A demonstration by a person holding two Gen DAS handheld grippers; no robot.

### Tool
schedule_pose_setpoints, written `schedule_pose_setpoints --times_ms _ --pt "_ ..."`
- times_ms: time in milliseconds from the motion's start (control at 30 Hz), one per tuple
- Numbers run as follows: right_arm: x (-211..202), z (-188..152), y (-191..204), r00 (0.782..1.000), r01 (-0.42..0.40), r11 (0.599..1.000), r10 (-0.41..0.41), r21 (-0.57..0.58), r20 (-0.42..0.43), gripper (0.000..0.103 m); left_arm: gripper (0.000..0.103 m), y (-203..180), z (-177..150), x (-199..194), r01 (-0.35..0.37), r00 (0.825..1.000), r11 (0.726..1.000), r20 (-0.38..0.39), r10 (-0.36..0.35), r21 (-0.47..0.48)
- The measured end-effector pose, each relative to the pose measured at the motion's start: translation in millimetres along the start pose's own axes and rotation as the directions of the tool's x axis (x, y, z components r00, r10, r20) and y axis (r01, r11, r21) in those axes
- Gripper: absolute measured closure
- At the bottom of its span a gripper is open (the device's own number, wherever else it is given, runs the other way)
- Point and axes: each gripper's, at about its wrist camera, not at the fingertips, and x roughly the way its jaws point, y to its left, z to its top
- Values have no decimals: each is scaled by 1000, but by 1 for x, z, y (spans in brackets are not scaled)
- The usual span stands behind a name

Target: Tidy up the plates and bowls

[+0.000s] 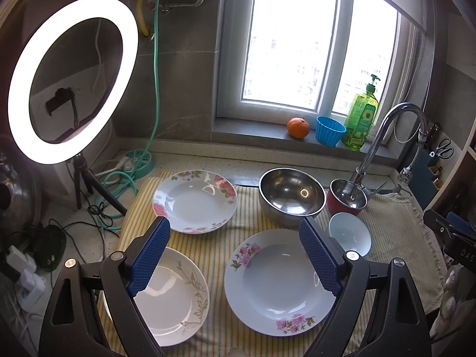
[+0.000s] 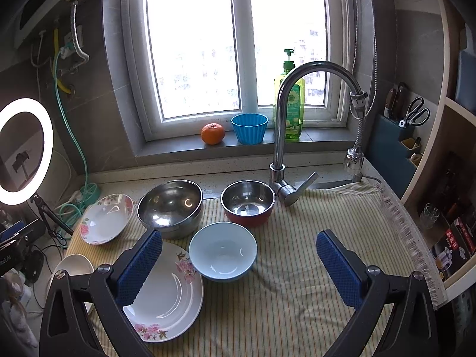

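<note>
On a striped yellow cloth (image 1: pixel 226 238) lie three plates: a rose-rimmed one (image 1: pixel 195 200) at the back left, a leaf-patterned one (image 1: pixel 172 297) at the near left, and a pink-flowered one (image 1: pixel 279 282) at the near middle. Behind stand a large steel bowl (image 1: pixel 291 196), a red-sided steel bowl (image 1: pixel 348 197) and a pale blue bowl (image 1: pixel 351 235). My left gripper (image 1: pixel 235 253) is open above the near plates, empty. My right gripper (image 2: pixel 239 264) is open above the blue bowl (image 2: pixel 223 251) and the flowered plate (image 2: pixel 169 294), empty.
A chrome tap (image 2: pixel 285 136) stands behind the bowls. On the window sill sit an orange (image 2: pixel 212 134), a blue cup (image 2: pixel 249 128) and a green soap bottle (image 2: pixel 290 104). A ring light (image 1: pixel 71 77) on a tripod and cables stand at the left. A knife block with scissors (image 2: pixel 413 116) is at the right.
</note>
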Motion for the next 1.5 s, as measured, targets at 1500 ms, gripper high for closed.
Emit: schedule_pose_setpoints --times_ms 1500 --pt "0 -2 1 1000 3 1000 -3 -1 -14 1 14 -3 -3 -5 2 1000 1000 5 -2 13"
